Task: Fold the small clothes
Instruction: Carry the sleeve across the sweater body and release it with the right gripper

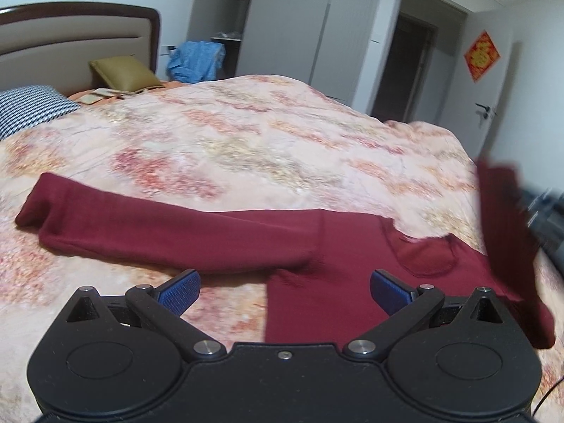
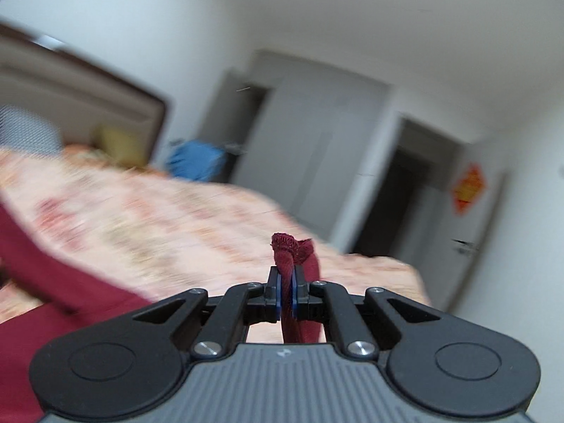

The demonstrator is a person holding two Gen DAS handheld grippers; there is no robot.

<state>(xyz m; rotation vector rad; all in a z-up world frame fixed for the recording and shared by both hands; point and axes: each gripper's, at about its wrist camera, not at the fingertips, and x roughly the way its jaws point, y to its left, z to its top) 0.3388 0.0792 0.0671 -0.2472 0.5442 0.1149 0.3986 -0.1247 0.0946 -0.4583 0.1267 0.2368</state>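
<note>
— Bedroom first: we have a wide bed under a pink floral quilted bedspread (image 1: 246, 134), a padded headboard with a dark wooden frame (image 1: 70, 35) behind it and grey wardrobe doors (image 1: 289, 24) beyond. On that soft cover lies our dark red long-sleeved knit top (image 1: 335, 246), chest pocket facing up, one sleeve stretched flat toward the left.

— And our grippers?

— Our right gripper (image 2: 286, 296) has its jaws pressed narrow on a bunched end of the red fabric, likely the other sleeve's cuff, which pokes up past the blue pads. From the left wrist view that sleeve hangs raised at the far right, blurred. Our left gripper (image 1: 284, 290) has its jaws spread wide and holds nothing.

— So the step in hand is folding that lifted sleeve across the body?

— That is our reading. To do it well, we should carry the cuff low and across the chest, keep the cloth taut enough not to crease, and lay it flat before letting go. The bedspread is soft, so the body may drag; our free gripper could pin it.

— Where does the top sit for that one?

— Just ahead of the wide jaws, its hem edge and body lying between and beyond the two blue pads, not touched by either.
</note>
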